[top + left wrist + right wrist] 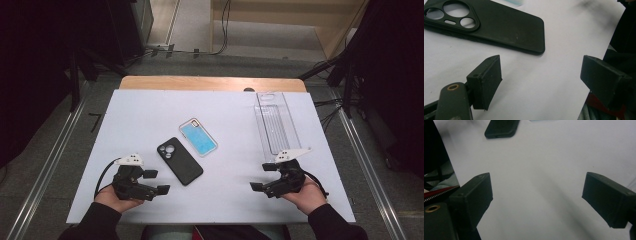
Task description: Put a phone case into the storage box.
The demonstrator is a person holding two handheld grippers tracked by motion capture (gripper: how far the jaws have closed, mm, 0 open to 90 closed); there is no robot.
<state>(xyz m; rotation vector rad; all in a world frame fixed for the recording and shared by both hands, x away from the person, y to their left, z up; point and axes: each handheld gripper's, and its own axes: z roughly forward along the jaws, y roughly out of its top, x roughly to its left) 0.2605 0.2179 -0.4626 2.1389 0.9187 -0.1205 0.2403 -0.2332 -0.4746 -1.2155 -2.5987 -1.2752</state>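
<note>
A black phone case (179, 160) lies back-up in the middle of the white table (140, 120), camera cut-outs at its far end; it also shows in the left gripper view (499, 27) and its near end in the right gripper view (502, 130). Just beyond it lies a phone (198, 136) with a blue face and pale rim. A clear plastic tray (276, 122) rests at the far right. My left gripper (155, 182) sits low at the near left, open, with bare table between its fingers (485, 82). My right gripper (264, 177) at the near right is open too, nothing between its fingers (474, 195).
The table's near edge runs just behind both hands, and its wooden far edge (212, 83) shows beyond the white sheet. Dark equipment and cables (220, 30) lie on the floor past the table. Metal rails (372, 165) flank both sides.
</note>
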